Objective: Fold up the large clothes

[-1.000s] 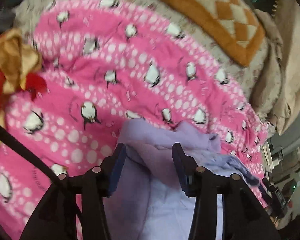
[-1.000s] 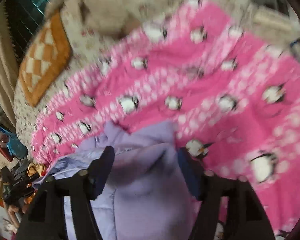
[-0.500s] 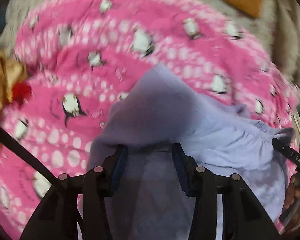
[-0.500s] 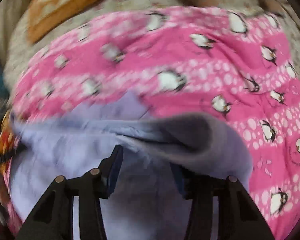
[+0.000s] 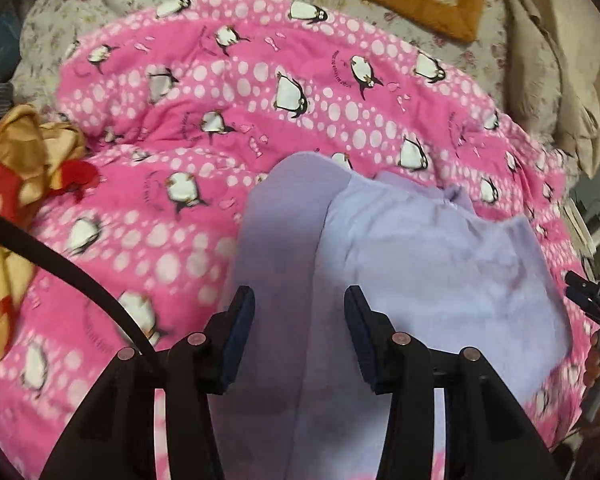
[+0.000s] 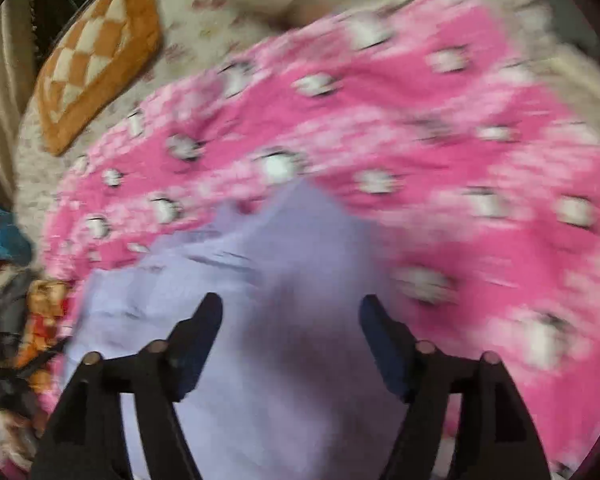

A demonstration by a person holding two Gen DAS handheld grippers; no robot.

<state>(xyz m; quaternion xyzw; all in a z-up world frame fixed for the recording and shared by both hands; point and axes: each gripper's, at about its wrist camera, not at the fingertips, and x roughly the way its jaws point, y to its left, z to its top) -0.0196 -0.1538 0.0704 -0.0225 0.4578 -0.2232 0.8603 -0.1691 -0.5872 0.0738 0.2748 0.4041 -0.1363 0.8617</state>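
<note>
We see no boxes, baskets or other containers in either view, so everything lies loose on the bed [image 5: 112, 4], whose flowered sheet shows along the far edge. Spread over most of the bed is a pink blanket [image 5: 260, 92] printed with penguins and white dots. An orange checked cushion [image 6: 96, 60] rests on the sheet beyond the blanket, and a crumpled yellow and red cloth [image 5: 28, 148] sits at the blanket's left edge in the left wrist view. On the blanket, close to us, lies the lilac garment [image 5: 420, 264], with one flap folded over the rest so that a long crease runs away from the camera. The left gripper [image 5: 300, 320] points steeply down at the garment with its jaws only partly apart; a fold of the lilac cloth runs between them, but we cannot tell whether the pads press on it. The right gripper [image 6: 292, 328] also slants down over the garment in a blurred view; its jaws are opening and stand wide, with the lilac cloth spread beneath and between them, and the pads clear of it. A black cable [image 5: 60, 264] crosses the lower left of the left wrist view.
</note>
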